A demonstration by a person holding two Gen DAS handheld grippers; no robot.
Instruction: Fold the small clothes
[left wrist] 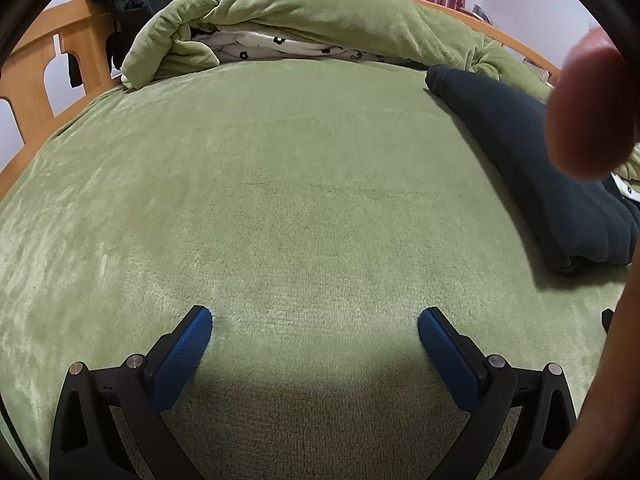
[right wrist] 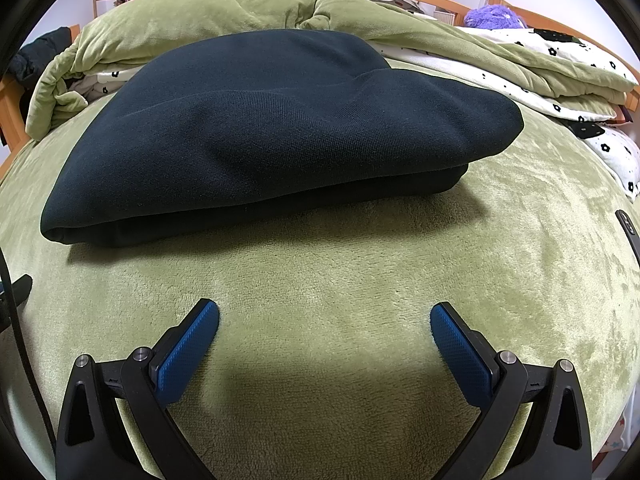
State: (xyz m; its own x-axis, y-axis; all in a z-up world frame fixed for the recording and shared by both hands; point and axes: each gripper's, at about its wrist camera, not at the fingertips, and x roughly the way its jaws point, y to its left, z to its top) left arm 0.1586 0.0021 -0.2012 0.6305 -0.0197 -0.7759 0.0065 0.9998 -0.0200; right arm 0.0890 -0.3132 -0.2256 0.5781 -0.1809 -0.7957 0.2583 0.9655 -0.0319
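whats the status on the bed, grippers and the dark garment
Left gripper open, empty, over bare green blanket. Right gripper open, empty, short of the dark garment. Garment lies folded, untouched. Nothing between right gripper and garment.

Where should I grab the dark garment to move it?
Take the dark garment at its near folded edge, coming in low from the front with the right hand-held gripper. That edge shows stacked layers lifted slightly off the green blanket, so one finger might slide beneath while the other closes on top.
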